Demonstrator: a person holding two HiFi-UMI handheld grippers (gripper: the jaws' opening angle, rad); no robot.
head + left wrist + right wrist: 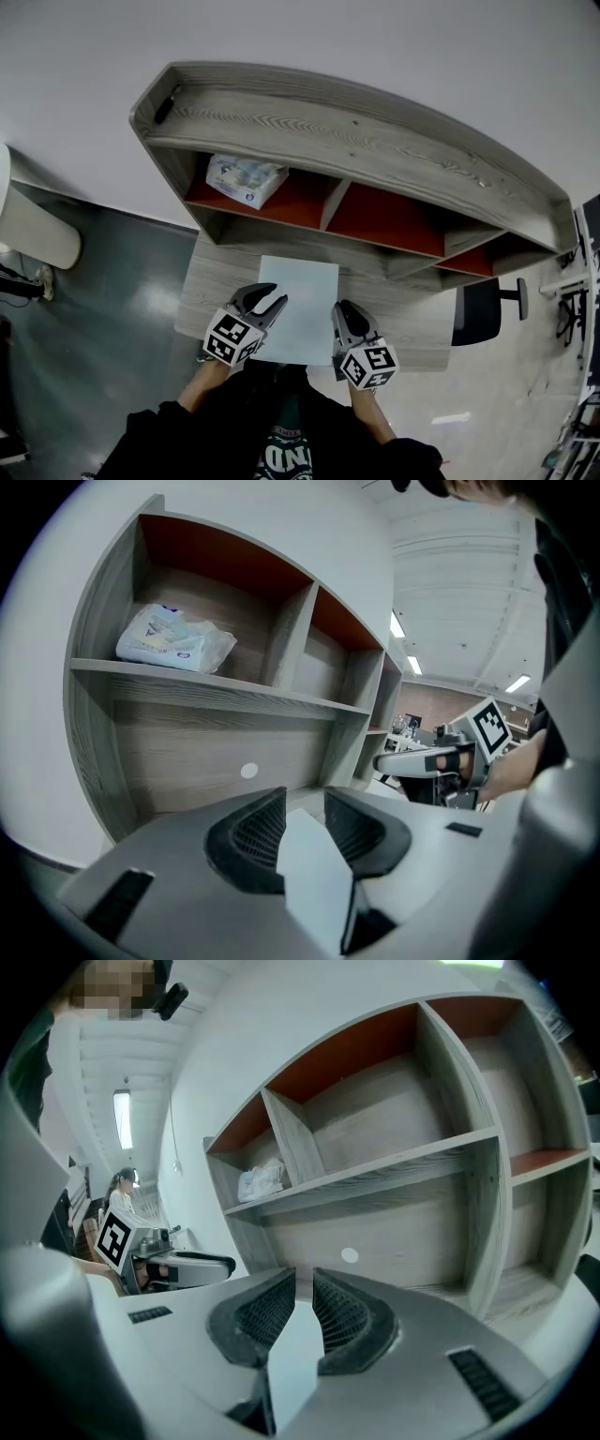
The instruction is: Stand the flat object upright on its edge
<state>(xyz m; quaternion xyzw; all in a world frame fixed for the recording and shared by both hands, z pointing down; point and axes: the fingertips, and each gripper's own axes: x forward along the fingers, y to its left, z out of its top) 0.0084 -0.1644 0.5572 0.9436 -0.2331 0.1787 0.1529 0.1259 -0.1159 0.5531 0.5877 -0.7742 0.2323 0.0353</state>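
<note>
A white flat board (300, 305) shows its broad face in the head view, above the grey wooden desk (220, 277). How far it is tilted I cannot tell. My left gripper (274, 298) sits at the board's near left edge. In the left gripper view its jaws (305, 803) stand apart with the board (314, 883) edge-on between them and a gap beside it. My right gripper (343, 314) is at the near right edge. It is shut (304, 1283) on the board (291, 1363).
A grey shelf unit (356, 141) with red-backed compartments stands at the back of the desk. A white plastic packet (246, 178) lies in its left compartment. A black office chair (483, 309) stands to the right.
</note>
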